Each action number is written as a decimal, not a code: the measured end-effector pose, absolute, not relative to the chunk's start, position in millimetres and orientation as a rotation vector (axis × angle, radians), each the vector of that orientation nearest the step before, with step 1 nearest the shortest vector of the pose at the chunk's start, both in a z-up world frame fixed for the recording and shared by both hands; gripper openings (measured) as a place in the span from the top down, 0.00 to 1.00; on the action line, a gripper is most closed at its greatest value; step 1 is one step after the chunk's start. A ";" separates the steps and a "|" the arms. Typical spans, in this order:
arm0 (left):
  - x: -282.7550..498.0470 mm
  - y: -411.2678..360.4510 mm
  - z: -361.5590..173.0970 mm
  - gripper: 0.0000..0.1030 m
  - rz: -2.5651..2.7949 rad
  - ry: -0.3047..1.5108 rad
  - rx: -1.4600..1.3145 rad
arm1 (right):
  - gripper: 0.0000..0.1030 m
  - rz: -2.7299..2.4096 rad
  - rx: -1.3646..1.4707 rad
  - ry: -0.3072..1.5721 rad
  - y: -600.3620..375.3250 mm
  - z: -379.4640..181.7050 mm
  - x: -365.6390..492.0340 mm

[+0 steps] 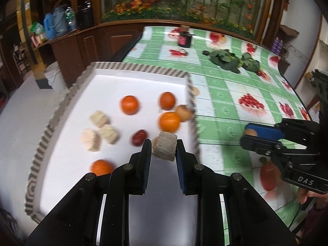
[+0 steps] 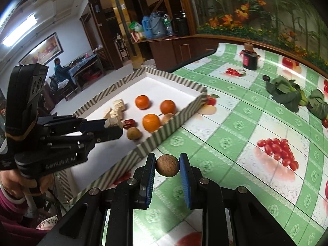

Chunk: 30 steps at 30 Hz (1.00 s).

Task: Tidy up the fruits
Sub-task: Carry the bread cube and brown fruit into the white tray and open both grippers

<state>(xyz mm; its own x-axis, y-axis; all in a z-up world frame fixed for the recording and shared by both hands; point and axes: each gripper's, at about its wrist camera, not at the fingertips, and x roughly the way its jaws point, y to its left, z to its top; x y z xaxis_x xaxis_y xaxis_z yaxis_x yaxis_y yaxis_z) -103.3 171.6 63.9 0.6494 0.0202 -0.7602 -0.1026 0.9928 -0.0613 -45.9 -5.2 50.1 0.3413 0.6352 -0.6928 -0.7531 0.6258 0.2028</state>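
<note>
My left gripper (image 1: 164, 146) is shut on a beige sugarcane chunk (image 1: 165, 148) and holds it above the white tray (image 1: 131, 78); it also shows in the right wrist view (image 2: 112, 124). The tray holds several oranges (image 1: 129, 104), three pale sugarcane chunks (image 1: 99, 119), a red date (image 1: 139, 137) and a brown longan (image 1: 183, 112). My right gripper (image 2: 167, 165) is shut on a round brown longan (image 2: 167, 165) above the tablecloth, just right of the tray's striped wall (image 2: 164, 131). It also shows in the left wrist view (image 1: 251, 134).
A green checked tablecloth (image 2: 235, 123) with printed fruit covers the table. Leafy greens (image 2: 287, 94) and a dark jar (image 2: 250, 58) lie at the far side. Wooden cabinets and a white bucket (image 1: 54, 78) stand beyond the table's left edge.
</note>
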 end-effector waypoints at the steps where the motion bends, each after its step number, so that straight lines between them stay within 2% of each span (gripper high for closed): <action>1: -105.7 178.7 64.9 0.78 0.085 0.859 -0.107 | 0.78 0.914 -0.168 0.817 -2.2 51.5 -47.4; 21: -120.5 263.1 57.9 0.78 0.253 0.862 -0.206 | 0.78 1.069 -0.289 0.832 78.4 49.5 -65.7; 30: -116.5 275.0 45.3 0.78 0.273 0.896 -0.221 | 0.78 1.111 -0.347 0.866 106.7 34.5 -72.9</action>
